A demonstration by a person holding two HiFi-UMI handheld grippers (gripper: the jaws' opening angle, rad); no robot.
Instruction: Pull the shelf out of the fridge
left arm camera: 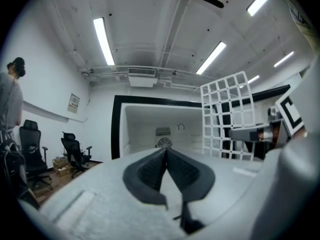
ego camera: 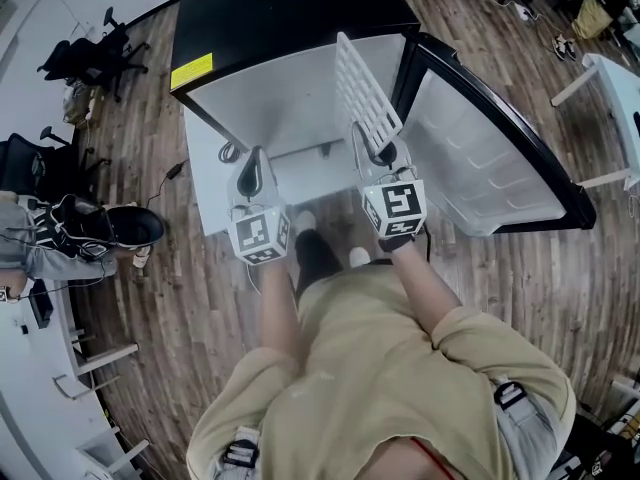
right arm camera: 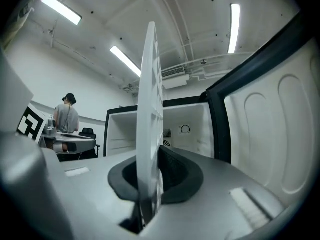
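Wood floor [ego camera: 520, 268] under me, a white room with strip lights overhead. One black fridge [ego camera: 290, 18] stands open straight ahead of both jaws, its door [ego camera: 480, 168] open just right of my right gripper [ego camera: 386, 156]. Those jaws clamp the one white wire shelf [ego camera: 362, 93], upright on edge, before the fridge's opening. My left gripper [ego camera: 253, 171] has its jaws closed on nothing. Two black chairs [ego camera: 85, 48] and a person [ego camera: 60, 243] are well left.

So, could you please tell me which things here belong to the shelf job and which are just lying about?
Job: white wire shelf, clamped upright in the right gripper; open fridge; fridge door; left gripper, shut, empty.
Lying about: office chairs; white table; floor cable.
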